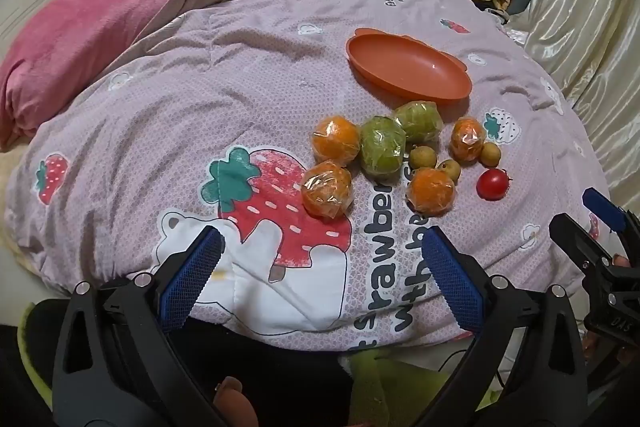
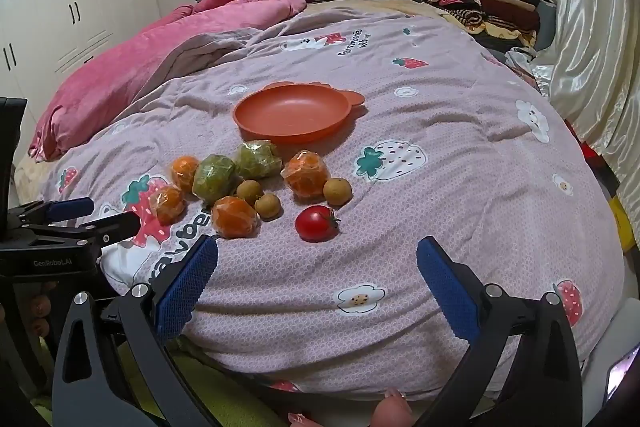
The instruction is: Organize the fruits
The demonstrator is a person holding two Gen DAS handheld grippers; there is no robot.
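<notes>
Both grippers, left [image 1: 322, 251] and right [image 2: 317, 259], hang released over the quilt [image 2: 440, 187], ribbed blue pads spread wide. The fruits lie clustered just before a smooth oval orange dish [image 2: 294, 113]: film-wrapped oranges [image 2: 234, 217], wrapped green fruits [image 2: 214, 179], small tan rounds [image 2: 337, 191], a glossy tomato [image 2: 316, 223].

Wide bare quilt [image 2: 460, 187] between the right gripper [image 2: 318, 263] and the red tomato [image 2: 316, 223]; nothing in the way there. Packed tight to the left: wrapped oranges [image 2: 234, 217], green fruits [image 2: 214, 179] and little brown fruits [image 2: 268, 205], touching or just beside each other. Behind them, the orange plate [image 2: 294, 113], open from above. Off to the left, a pink blanket [image 2: 160, 43], well apart.
</notes>
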